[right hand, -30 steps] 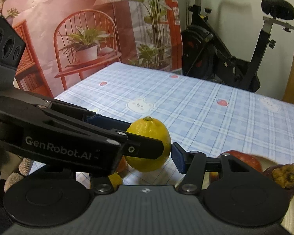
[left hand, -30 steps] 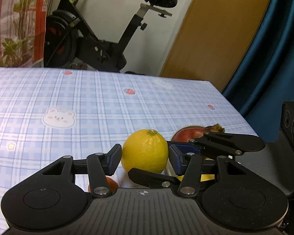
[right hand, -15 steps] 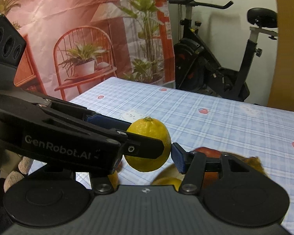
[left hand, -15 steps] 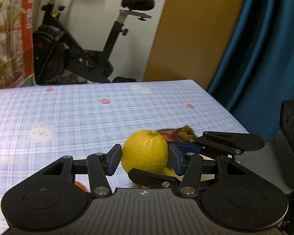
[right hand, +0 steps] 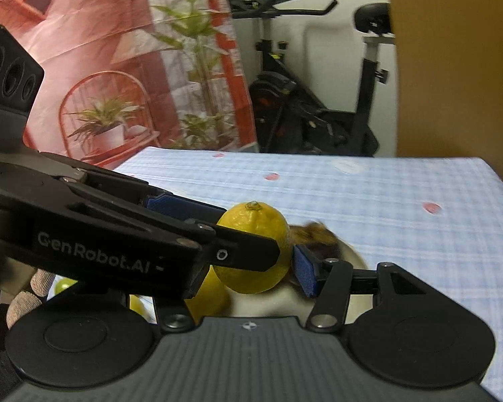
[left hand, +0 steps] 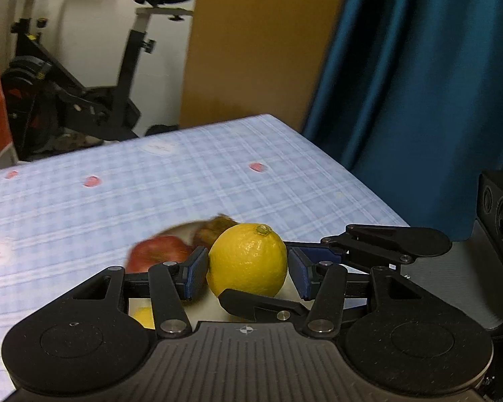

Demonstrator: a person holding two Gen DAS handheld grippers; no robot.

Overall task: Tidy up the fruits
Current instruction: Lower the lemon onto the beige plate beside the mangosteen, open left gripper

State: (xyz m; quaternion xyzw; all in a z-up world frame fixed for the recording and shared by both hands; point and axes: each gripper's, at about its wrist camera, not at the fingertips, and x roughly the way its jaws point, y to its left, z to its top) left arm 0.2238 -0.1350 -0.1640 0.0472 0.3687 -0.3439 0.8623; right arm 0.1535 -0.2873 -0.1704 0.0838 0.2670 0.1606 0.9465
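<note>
Both grippers clamp one lemon (left hand: pixel 248 261), left gripper (left hand: pixel 248 269) and right gripper (right hand: pixel 251 251) crossing, red apple (left hand: pixel 157 254) on plate (right hand: pixel 348 251) just beyond the pads.

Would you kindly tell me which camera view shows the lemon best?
The left wrist view: the lemon sits nearly unobstructed between blue pads. In the right wrist view the lemon is partly covered by the left claw's black finger.
</note>
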